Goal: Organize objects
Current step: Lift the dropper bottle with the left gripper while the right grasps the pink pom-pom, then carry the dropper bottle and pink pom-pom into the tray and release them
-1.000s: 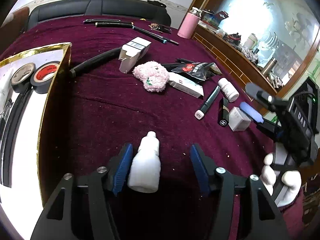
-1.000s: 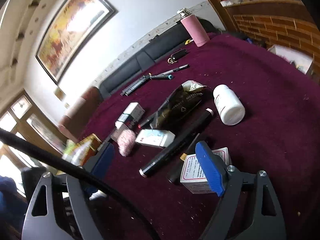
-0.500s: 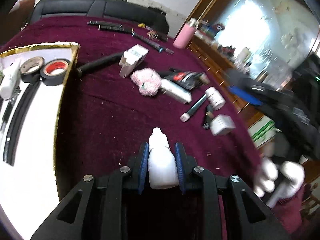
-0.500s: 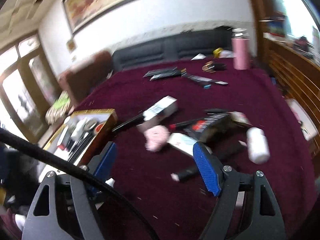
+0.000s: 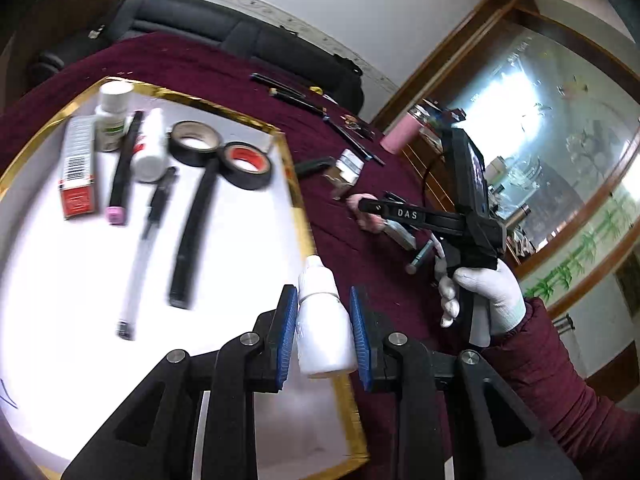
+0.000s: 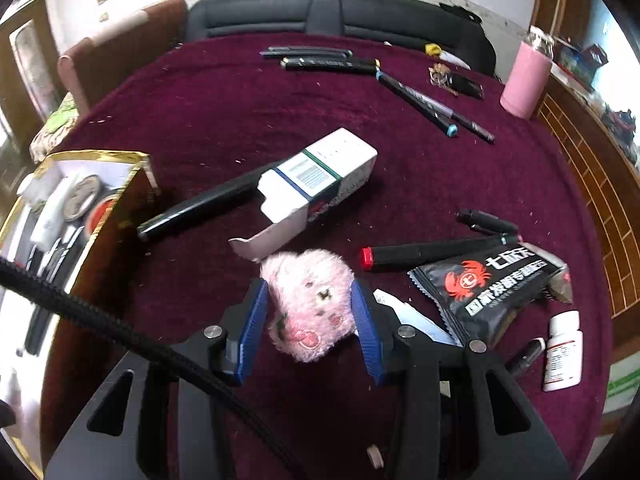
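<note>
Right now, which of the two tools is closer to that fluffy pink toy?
Right. The right tool has just been closing on the pink toy, its blue pads at both sides. The left tool is off at the gold-edged tray, gripping a white bottle.

Bright daylight, fisheye bend, some motion blur.
My left view blurs the overexposed white tray [image 5: 240, 264] at left; glare floods the window [image 5: 532, 120] upper right; both frames' corners curve into black.
</note>
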`<state>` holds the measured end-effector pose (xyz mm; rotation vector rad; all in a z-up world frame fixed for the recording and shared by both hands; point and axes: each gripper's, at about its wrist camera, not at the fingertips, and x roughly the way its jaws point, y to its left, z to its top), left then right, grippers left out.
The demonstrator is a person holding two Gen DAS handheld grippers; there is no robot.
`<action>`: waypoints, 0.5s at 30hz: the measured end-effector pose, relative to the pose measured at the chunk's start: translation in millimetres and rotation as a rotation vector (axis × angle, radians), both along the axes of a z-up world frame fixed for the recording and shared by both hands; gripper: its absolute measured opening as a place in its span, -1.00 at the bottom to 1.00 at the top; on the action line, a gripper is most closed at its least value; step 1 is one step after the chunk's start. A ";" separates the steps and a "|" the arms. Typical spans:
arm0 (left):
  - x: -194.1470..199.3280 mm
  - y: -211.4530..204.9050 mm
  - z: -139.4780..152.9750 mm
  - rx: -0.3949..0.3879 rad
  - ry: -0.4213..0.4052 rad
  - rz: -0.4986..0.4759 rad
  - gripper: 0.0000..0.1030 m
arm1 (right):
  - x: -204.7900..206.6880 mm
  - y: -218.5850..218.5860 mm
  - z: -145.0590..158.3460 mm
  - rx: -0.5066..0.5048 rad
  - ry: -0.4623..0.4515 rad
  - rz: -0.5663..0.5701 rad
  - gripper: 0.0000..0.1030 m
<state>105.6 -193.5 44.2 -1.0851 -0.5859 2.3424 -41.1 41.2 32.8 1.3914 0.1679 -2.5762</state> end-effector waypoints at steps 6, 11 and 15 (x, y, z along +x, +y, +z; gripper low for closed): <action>3.6 -7.8 -6.1 0.010 -0.007 0.022 -0.56 | -1.6 18.5 -1.1 -0.131 -0.018 -0.044 -0.41; 6.0 -15.2 -2.5 0.000 0.001 0.048 -0.56 | 12.0 31.0 16.4 -0.229 0.009 -0.041 -0.43; 3.9 -28.5 6.5 -0.026 0.017 0.082 -0.56 | 28.7 24.1 41.1 -0.310 0.023 0.019 -0.42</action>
